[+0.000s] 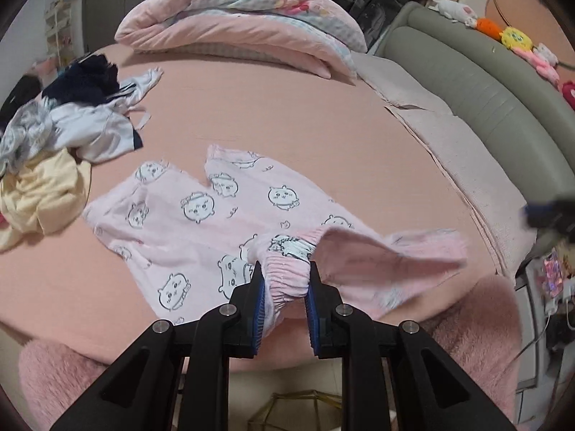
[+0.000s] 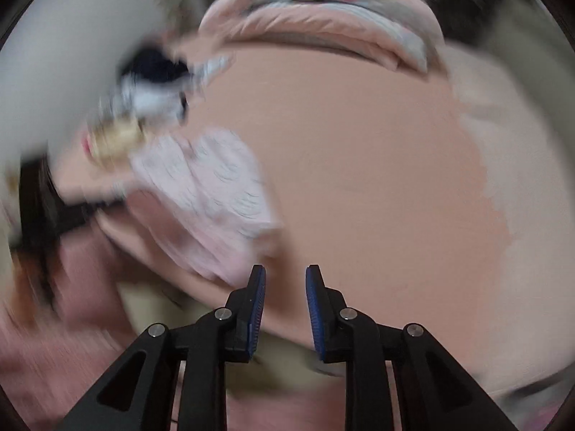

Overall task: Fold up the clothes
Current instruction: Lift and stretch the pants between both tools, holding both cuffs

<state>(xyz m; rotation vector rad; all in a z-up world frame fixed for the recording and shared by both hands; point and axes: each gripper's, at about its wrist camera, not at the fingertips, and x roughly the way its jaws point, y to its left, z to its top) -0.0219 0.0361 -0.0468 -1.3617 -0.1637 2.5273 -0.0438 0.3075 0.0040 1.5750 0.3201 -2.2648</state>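
Pale pink pyjama trousers (image 1: pixel 201 212) printed with cartoon faces lie spread on the pink bed sheet (image 1: pixel 273 107), legs pointing away. My left gripper (image 1: pixel 285 273) is shut on their gathered elastic waistband (image 1: pixel 287 280), which bunches between the blue pads; part of the waist flops to the right. In the blurred right wrist view the same trousers (image 2: pixel 212 186) lie left of my right gripper (image 2: pixel 285 276), which hangs open over bare sheet (image 2: pixel 359 179) with nothing between its pads. That right gripper shows as a dark blur (image 1: pixel 550 215) at the left wrist view's right edge.
A heap of unfolded clothes (image 1: pixel 54 136), white, navy and yellow, lies at the left of the bed. A folded pink quilt (image 1: pixel 244 25) lies at the far end. A grey padded headboard (image 1: pixel 485 82) with plush toys runs along the right. A fluffy pink sleeve (image 1: pixel 478 309) shows near the bed's front edge.
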